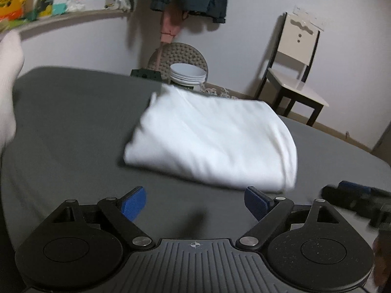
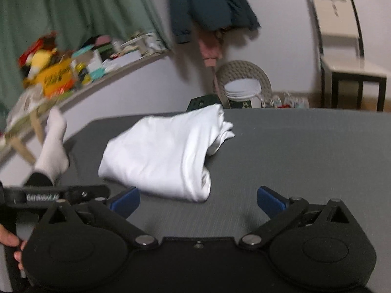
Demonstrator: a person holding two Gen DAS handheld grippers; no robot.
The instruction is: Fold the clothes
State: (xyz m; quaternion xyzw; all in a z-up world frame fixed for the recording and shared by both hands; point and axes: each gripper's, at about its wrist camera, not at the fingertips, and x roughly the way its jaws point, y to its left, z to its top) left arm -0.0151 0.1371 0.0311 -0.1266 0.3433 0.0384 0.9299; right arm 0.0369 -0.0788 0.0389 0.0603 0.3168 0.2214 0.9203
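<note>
Folded shirt [image 1: 210, 141] flat on grey bed [image 1: 73, 127], long axis running away from both grippers, left gripper [image 1: 195, 202] spread, right gripper [image 2: 198, 201] spread, both empty.

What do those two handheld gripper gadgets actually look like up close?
Both are black. The left gripper has two round housings, linkage arms with silver pivot pins, blue padded fingertips, and a ribbed grey centre plate bearing a small crosshair mark. The right gripper has the same build with blue fingertips, but its centre plate is plain black. The right wrist view shows white lettering on the left gripper's side, too blurred to read.
</note>
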